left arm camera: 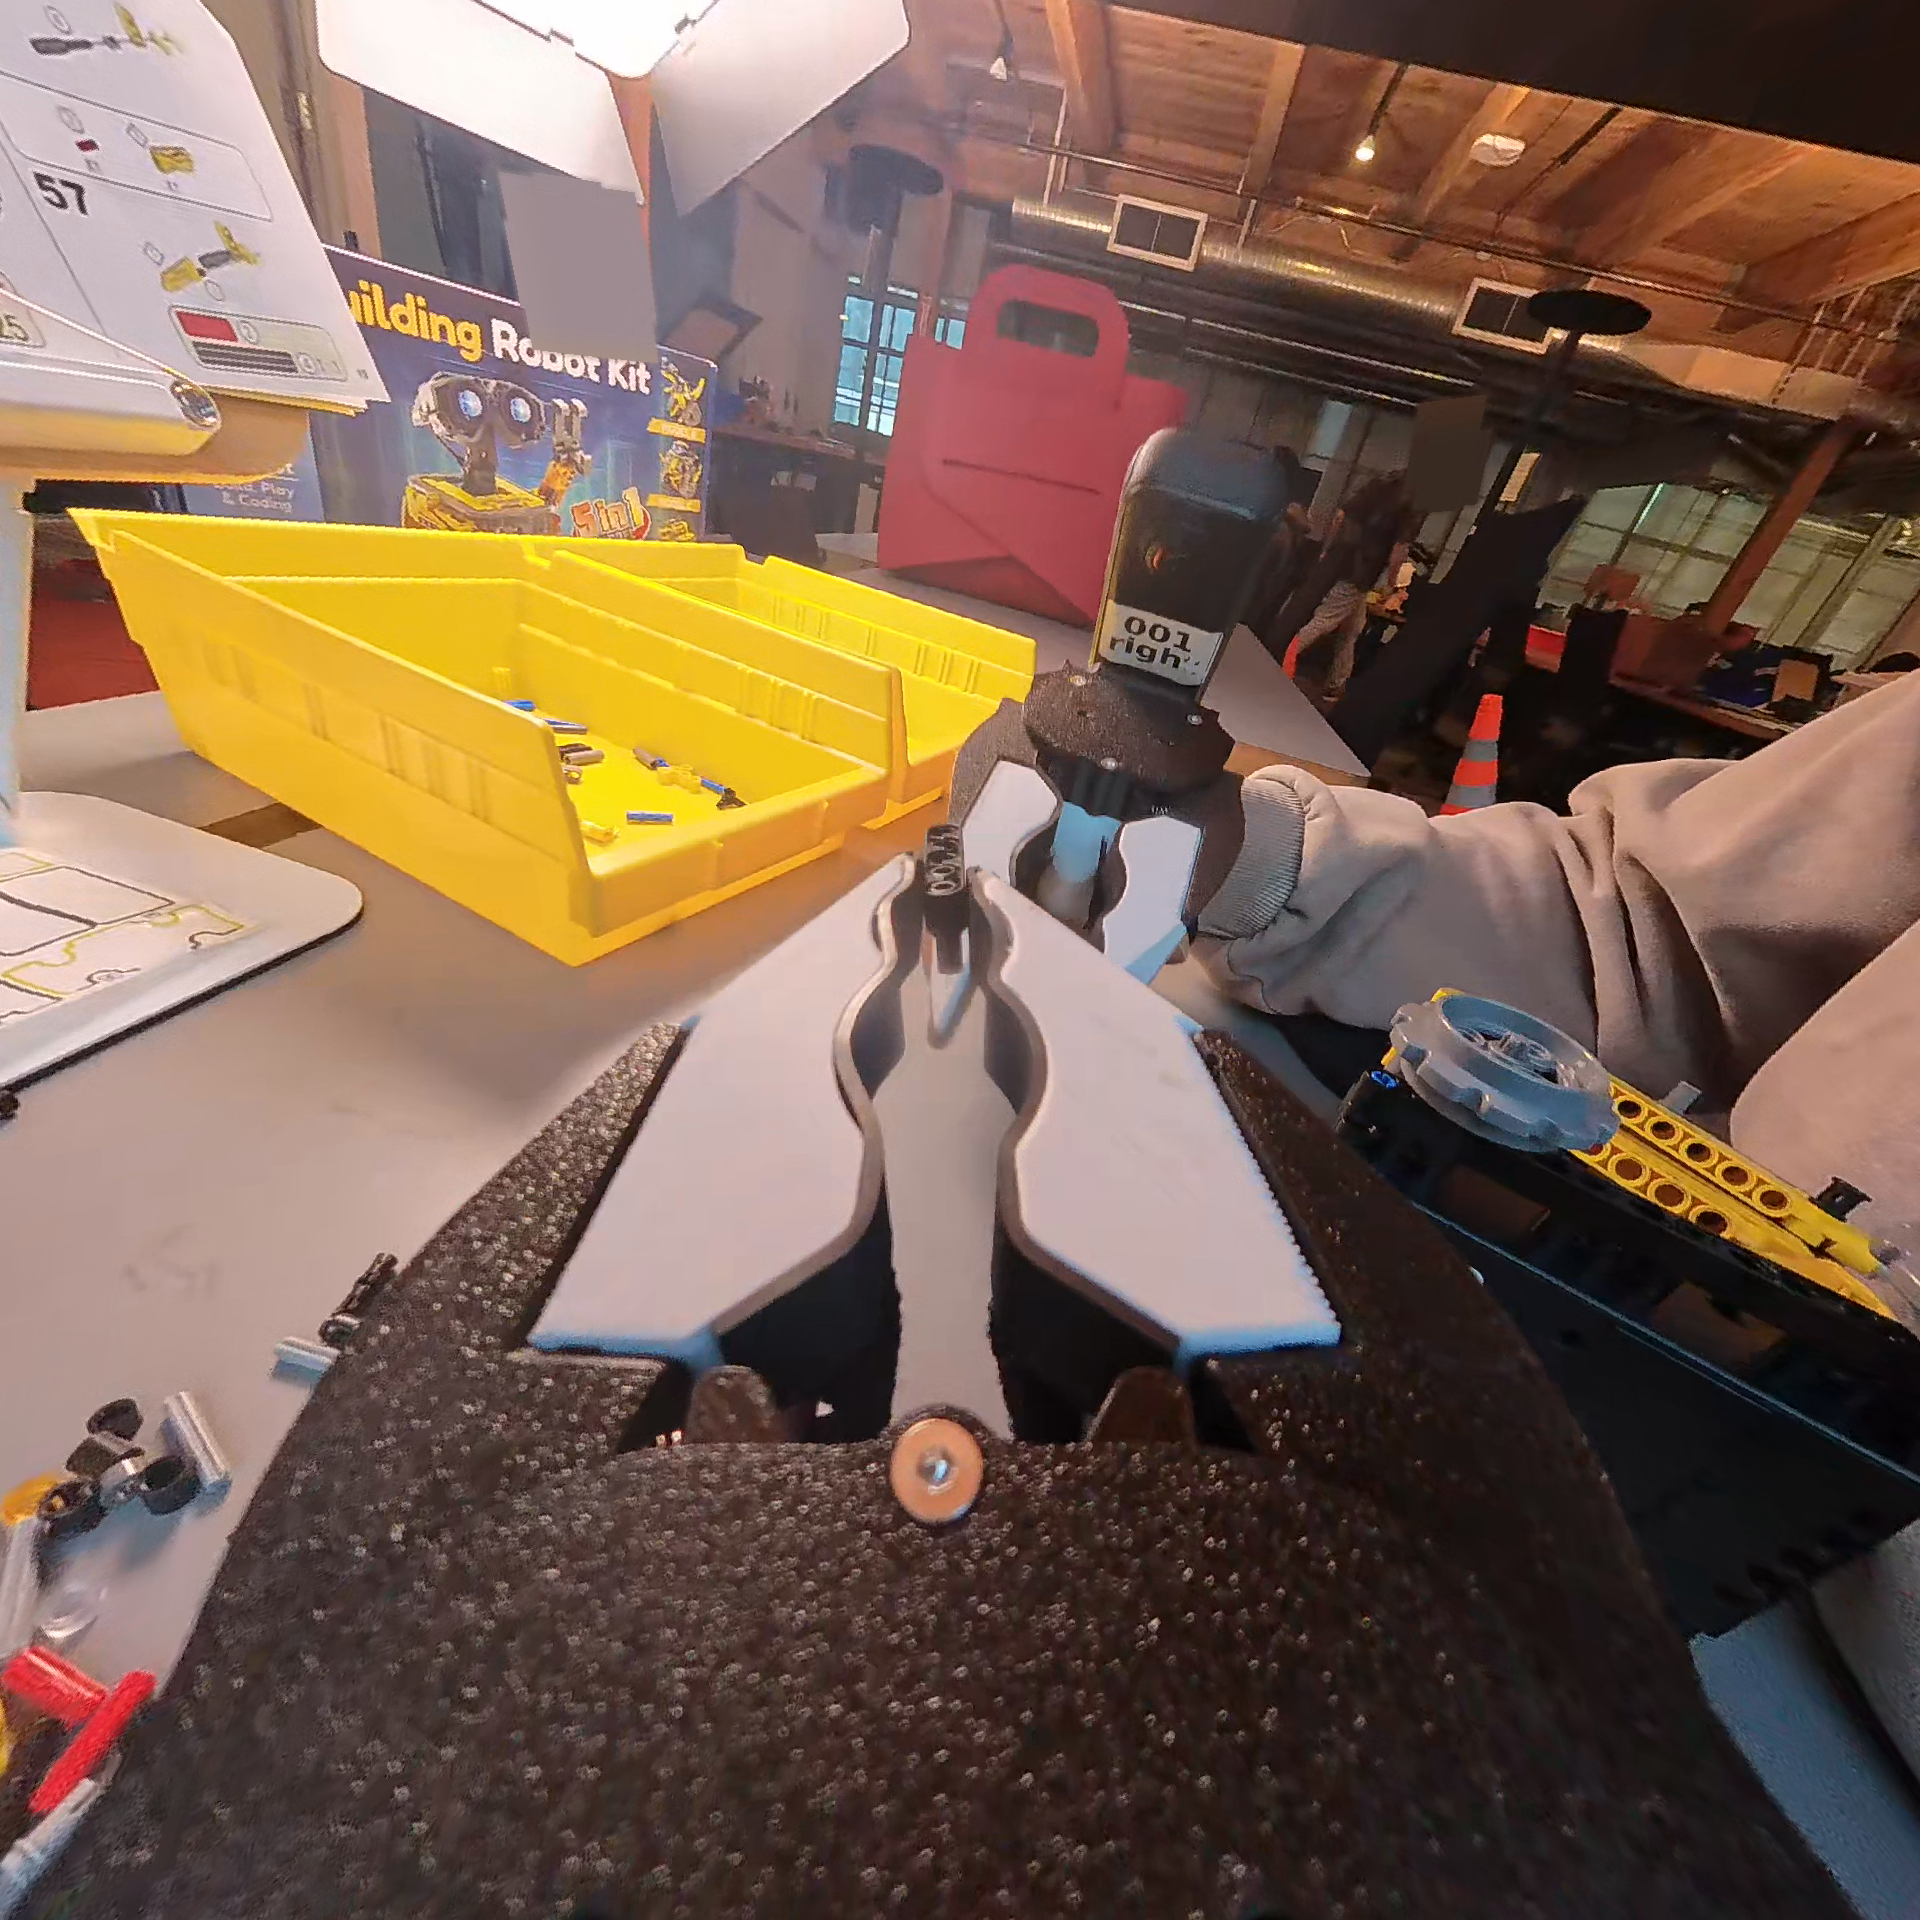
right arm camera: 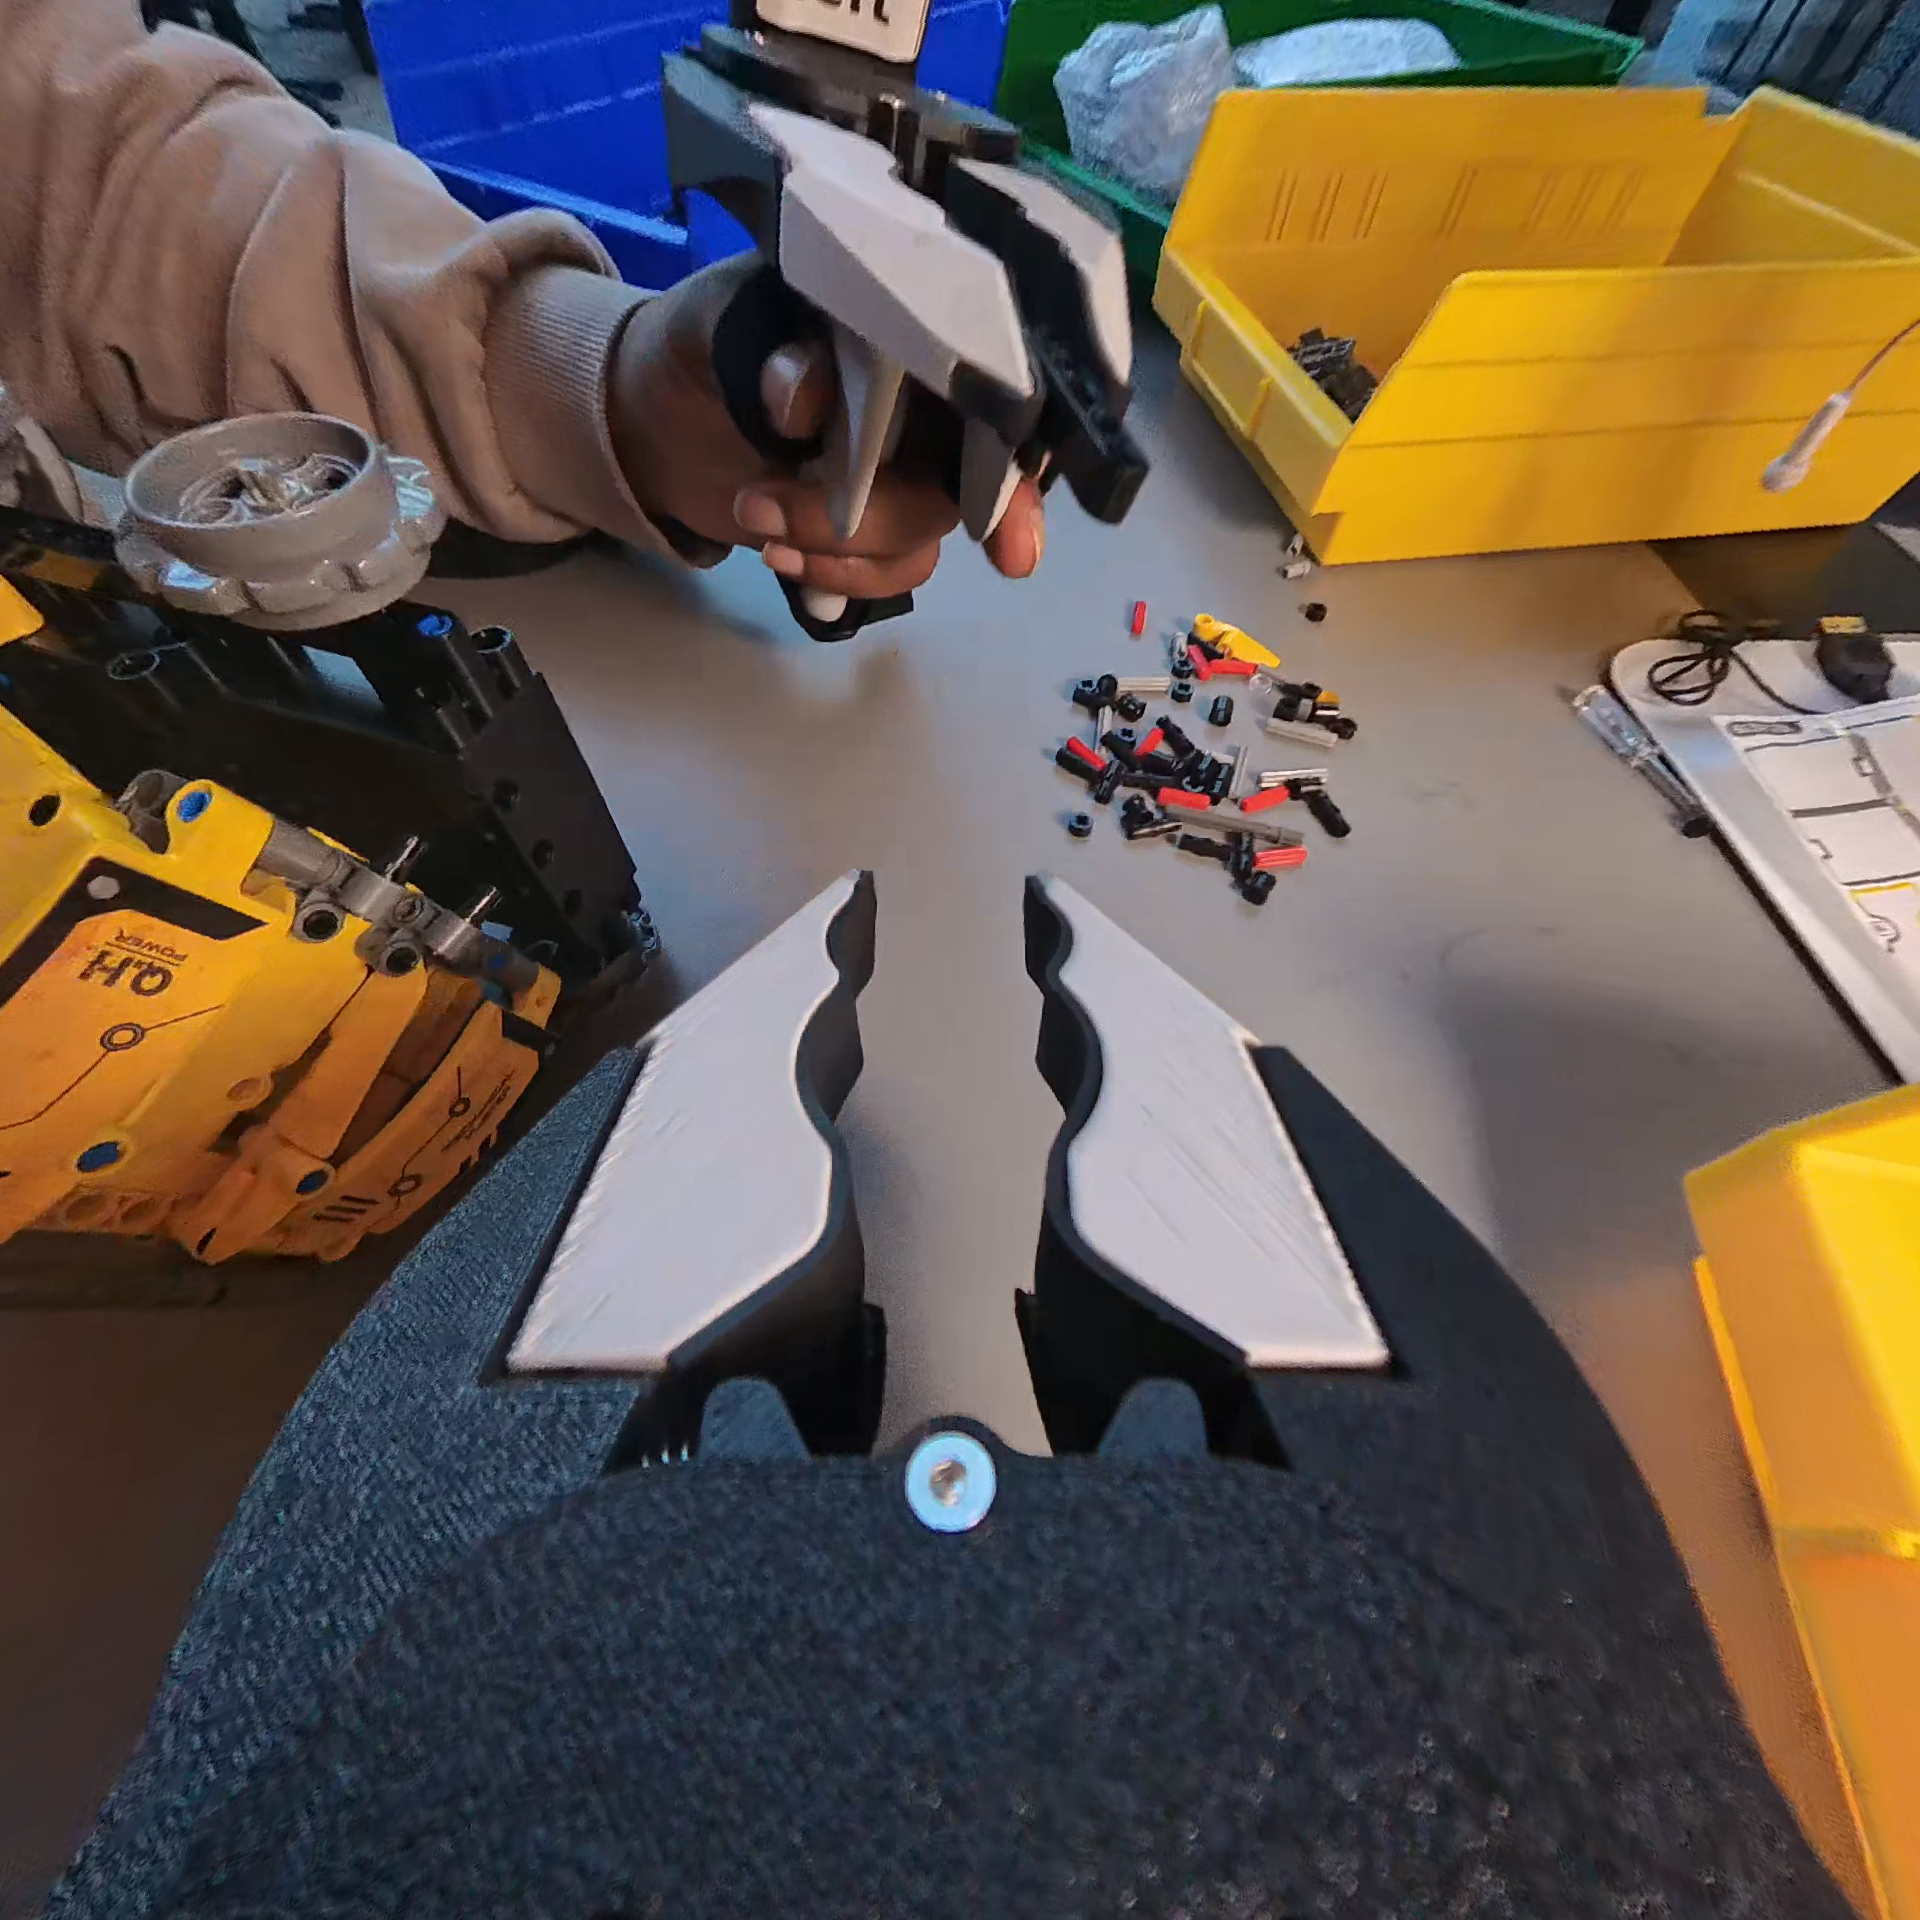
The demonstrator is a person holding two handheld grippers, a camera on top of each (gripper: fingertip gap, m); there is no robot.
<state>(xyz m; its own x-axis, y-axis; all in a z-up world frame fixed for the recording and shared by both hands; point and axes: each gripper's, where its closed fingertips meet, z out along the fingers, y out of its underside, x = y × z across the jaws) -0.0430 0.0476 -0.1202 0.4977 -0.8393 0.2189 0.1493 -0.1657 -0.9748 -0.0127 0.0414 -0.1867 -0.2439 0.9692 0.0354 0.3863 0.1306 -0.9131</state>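
A: Left gripper (left arm camera: pixel 943 885) is pinched tight on a small black beam piece (left arm camera: pixel 940 883), held up off the grey table (left arm camera: pixel 436 1091).

B: And the right gripper (right arm camera: pixel 948 896)? Jaws apart, nothing in them, loose pile of small parts (right arm camera: pixel 1205 758) just ahead, yellow-and-black model (right arm camera: pixel 249 987) at its left.
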